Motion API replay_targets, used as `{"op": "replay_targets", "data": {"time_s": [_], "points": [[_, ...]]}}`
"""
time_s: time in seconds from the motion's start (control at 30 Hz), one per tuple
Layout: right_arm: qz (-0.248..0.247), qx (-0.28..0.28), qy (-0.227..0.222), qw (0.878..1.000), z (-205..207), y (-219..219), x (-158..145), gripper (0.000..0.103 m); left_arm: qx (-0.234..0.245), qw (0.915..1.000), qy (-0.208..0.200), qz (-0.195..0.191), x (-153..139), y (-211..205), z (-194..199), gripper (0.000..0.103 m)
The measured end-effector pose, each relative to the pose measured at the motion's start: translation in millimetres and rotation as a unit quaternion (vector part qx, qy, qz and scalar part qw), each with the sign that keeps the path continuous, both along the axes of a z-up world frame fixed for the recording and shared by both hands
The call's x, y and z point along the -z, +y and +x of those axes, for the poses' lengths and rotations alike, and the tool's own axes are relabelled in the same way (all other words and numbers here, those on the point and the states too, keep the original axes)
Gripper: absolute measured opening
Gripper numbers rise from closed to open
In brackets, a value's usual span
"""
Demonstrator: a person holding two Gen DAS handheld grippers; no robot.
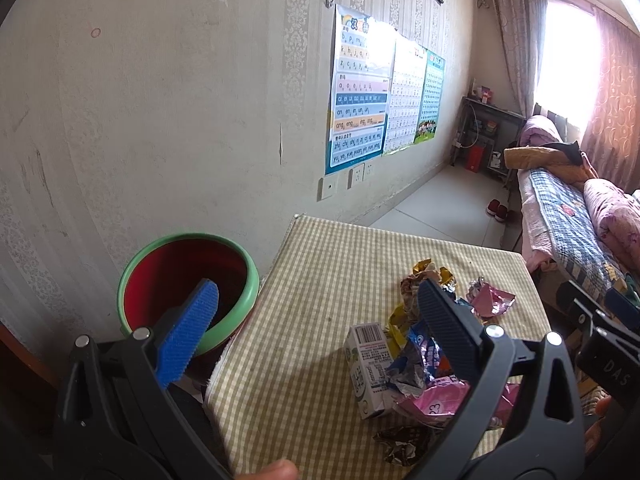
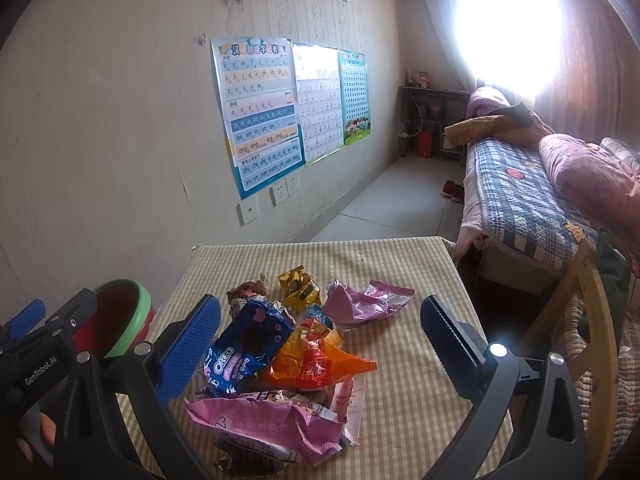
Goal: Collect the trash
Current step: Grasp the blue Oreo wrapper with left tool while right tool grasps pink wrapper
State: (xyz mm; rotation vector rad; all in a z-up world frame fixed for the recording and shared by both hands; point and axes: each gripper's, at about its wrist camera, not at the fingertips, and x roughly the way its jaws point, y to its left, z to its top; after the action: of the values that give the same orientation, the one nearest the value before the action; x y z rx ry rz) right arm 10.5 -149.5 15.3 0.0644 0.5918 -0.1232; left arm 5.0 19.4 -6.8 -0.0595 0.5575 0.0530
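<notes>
Daylight from the window (image 2: 508,20) blows out white; fisheye edges curve, darken.

One red bin with a green rim (image 1: 224,256) beside one checked table (image 2: 400,380). On the table — one small drink carton (image 1: 370,364), one blue Oreo wrapper (image 2: 244,348), one orange wrapper (image 2: 316,364), one yellow wrapper (image 2: 300,284) and two pink wrappers (image 2: 368,300) (image 2: 272,424). Three wall charts (image 2: 260,112) — one bed (image 2: 528,200).

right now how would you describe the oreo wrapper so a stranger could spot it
Find the checked tablecloth beside the green-rimmed bin; a heap of wrappers lies on it. At the heap's left edge lies the Oreo wrapper, next to an orange wrapper. It is the only dark blue one, with white OREO lettering.
</notes>
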Motion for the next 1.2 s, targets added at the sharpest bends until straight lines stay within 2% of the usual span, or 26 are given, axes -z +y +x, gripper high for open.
{"op": "replay_targets", "data": {"time_s": [0.13, 0.23, 0.3, 0.43, 0.57, 0.67, 0.77, 0.8, 0.83, 0.87, 0.93, 1.0, 1.2], "points": [[0.004, -0.011, 0.006, 1.000, 2, -2, 5, 0.096, 0.004, 0.9997, -0.024, -0.001, -5, 2, -3, 0.098], [0.006, -0.042, 0.023, 0.999, 3, -4, 15, 0.096, 0.020, 0.9995, -0.022, -0.011, -1, 3, -2, 0.098], [0.003, -0.060, 0.041, 0.997, 3, -5, 25, 0.096, 0.027, 0.9996, -0.004, -0.010, 7, 1, 2, 0.098], [0.028, -0.091, 0.095, 0.991, 2, -11, 53, 0.096, 0.059, 0.9952, 0.078, 0.008, 40, -6, 19, 0.098], [0.084, -0.100, 0.149, 0.980, 6, -20, 84, 0.096, 0.048, 0.9927, 0.108, 0.025, 63, -8, 24, 0.098], [0.102, -0.105, 0.174, 0.974, 13, -18, 101, 0.096, 0.054, 0.9907, 0.121, 0.031, 73, -10, 27, 0.098], [0.126, -0.110, 0.208, 0.964, 15, -20, 116, 0.077, 0.066, 0.9885, 0.133, 0.028, 78, -13, 32, 0.097], [0.148, -0.117, 0.213, 0.959, 15, -22, 120, 0.066, 0.077, 0.9873, 0.137, 0.025, 77, -15, 34, 0.093], [0.163, -0.120, 0.212, 0.956, 14, -25, 121, 0.062, 0.092, 0.9854, 0.142, 0.021, 78, -20, 37, 0.087], [0.171, -0.122, 0.210, 0.955, 13, -26, 121, 0.059, 0.101, 0.9842, 0.144, 0.019, 77, -23, 40, 0.085], [0.172, -0.128, 0.205, 0.955, 10, -27, 116, 0.041, 0.126, 0.9809, 0.147, 0.016, 75, -33, 48, 0.077], [0.166, -0.128, 0.199, 0.957, 6, -28, 109, 0.029, 0.150, 0.9766, 0.154, 0.016, 75, -45, 57, 0.073], [0.158, -0.125, 0.181, 0.963, -5, -45, 89, 0.027, 0.190, 0.9655, 0.178, -0.006, 76, -66, 86, 0.068]]}}
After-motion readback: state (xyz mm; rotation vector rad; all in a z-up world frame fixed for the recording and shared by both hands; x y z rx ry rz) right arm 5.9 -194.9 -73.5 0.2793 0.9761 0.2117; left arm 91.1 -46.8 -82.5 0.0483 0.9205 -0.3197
